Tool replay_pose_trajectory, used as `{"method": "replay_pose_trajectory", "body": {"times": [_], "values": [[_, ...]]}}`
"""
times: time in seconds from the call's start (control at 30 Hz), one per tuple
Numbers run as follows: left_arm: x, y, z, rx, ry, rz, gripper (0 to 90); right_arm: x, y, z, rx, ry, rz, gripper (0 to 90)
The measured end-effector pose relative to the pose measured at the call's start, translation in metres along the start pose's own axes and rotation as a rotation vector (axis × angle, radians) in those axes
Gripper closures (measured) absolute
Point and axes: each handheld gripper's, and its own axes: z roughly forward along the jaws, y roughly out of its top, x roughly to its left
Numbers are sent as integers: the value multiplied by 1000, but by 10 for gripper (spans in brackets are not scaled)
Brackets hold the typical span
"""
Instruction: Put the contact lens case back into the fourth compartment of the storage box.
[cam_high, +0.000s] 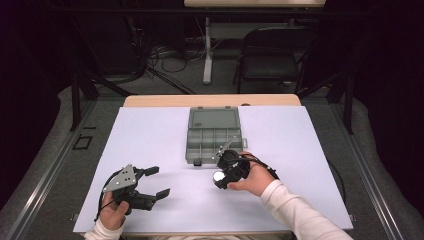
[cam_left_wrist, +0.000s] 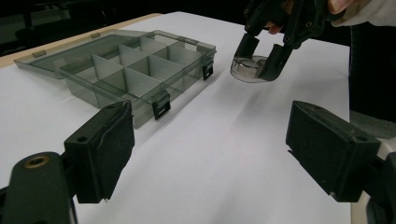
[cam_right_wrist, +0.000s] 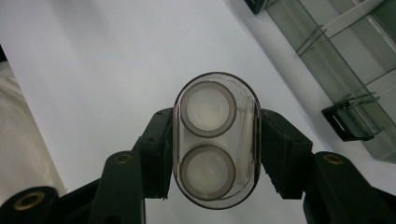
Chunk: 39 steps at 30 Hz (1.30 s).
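Clear case: I've got the small oval clear case (cam_right_wrist: 215, 140) with two round wells clamped across its narrow sides, held just off the white worktop (cam_high: 165, 135) near its front edge, right of centre.
Right claw: right gripper (cam_right_wrist: 215, 144) is closed on the case, pads flat on both sides.
Slip risk: smooth plastic walls, shallow bite; I judge a quick tilt could let it twist out.
Organiser box: the open compartment box (cam_high: 213, 134) sits mid-worktop, just beyond the case; coming in low, I could clip its front wall or latches (cam_left_wrist: 161, 109).
Left claw: left gripper (cam_high: 150, 182) hangs wide open, holding nothing, near the front left corner.
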Motion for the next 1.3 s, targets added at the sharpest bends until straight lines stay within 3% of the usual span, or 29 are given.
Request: {"method": "replay_pose_trajectory", "body": {"times": [0.43,1.3], "values": [[0,0,0,0,-1,0,160,-9,5,-6,-16,-5,9,490],[0,0,0,0,-2,2,160,-40,17,-14,-46,-18,65,490]]}}
